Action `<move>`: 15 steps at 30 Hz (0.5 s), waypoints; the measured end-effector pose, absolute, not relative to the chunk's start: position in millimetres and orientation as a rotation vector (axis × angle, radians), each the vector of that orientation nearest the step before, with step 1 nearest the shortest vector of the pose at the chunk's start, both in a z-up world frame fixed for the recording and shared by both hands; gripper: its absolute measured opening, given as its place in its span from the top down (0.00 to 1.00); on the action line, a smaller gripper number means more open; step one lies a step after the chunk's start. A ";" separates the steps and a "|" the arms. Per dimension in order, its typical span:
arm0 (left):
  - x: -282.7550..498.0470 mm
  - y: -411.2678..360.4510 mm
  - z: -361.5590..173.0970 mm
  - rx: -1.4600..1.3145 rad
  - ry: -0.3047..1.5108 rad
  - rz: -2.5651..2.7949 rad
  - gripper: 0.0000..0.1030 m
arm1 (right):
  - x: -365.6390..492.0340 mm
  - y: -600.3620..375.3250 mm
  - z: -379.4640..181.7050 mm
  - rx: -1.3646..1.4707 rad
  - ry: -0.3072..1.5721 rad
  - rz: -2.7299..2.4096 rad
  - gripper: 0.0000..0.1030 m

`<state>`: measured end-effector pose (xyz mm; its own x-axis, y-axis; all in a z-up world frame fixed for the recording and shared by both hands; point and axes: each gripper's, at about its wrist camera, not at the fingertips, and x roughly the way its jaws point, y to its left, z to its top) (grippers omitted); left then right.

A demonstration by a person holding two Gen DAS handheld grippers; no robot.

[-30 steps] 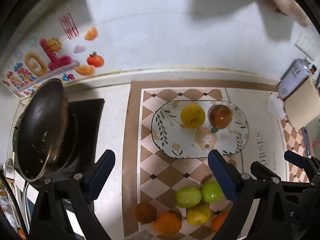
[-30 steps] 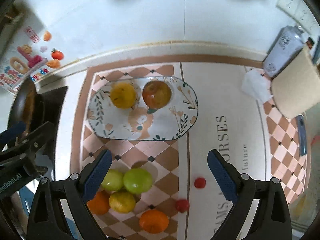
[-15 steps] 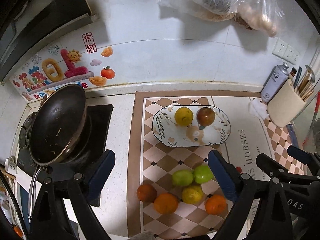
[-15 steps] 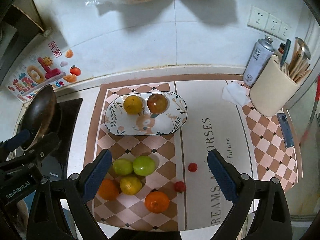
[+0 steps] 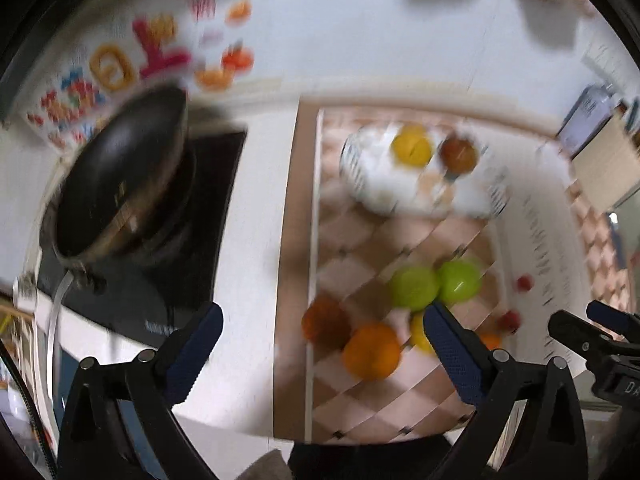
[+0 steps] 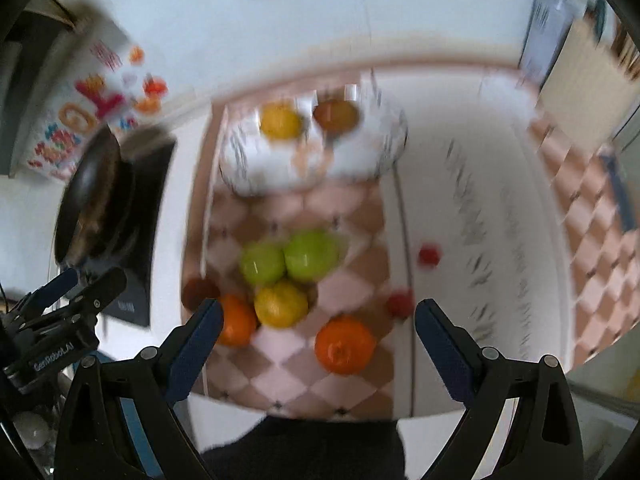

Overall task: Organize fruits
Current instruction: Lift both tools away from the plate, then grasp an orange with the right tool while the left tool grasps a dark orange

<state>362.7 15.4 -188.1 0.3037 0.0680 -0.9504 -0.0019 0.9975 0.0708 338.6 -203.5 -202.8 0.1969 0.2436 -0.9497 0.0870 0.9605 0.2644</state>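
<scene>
Both views are motion-blurred. An oval patterned plate (image 6: 360, 160) (image 5: 380, 196) holds a yellow fruit (image 6: 280, 122) and a brown-red fruit (image 6: 335, 115). In front of it on the checked mat lie two green apples (image 6: 262, 262) (image 6: 312, 255), a yellow fruit (image 6: 281, 303), oranges (image 6: 345, 345) (image 6: 237, 322), a dark fruit (image 6: 199, 291) and two small red fruits (image 6: 429, 255) (image 6: 401, 303). My left gripper (image 5: 320, 340) is open and empty above the orange (image 5: 372, 350). My right gripper (image 6: 316, 332) is open and empty above the fruit pile.
A black pan (image 5: 120, 184) sits on a stove at the left. A beige utensil holder (image 6: 588, 76) and a spray can (image 6: 554, 32) stand at the back right. The counter's front edge is close below the grippers.
Both grippers have dropped back down and closer to the loose fruit pile after pulling up and away; the views are now blurred by motion. Both stay open.
</scene>
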 end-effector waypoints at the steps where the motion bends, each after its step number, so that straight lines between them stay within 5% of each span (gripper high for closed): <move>1: 363.7 20.8 -204.5 0.055 1.304 0.062 0.00 | 337.4 -201.7 -221.9 0.291 1.422 0.124 0.04; 15: 401.7 29.7 -321.6 0.070 1.564 0.029 0.06 | 317.4 -177.7 -342.0 0.205 1.680 0.129 0.10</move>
<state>401.7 29.7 -321.6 0.0073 0.0629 -0.9980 0.0255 0.9977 0.0631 317.4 -177.7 -342.0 -0.1097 0.2102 -0.9715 0.0590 0.9770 0.2048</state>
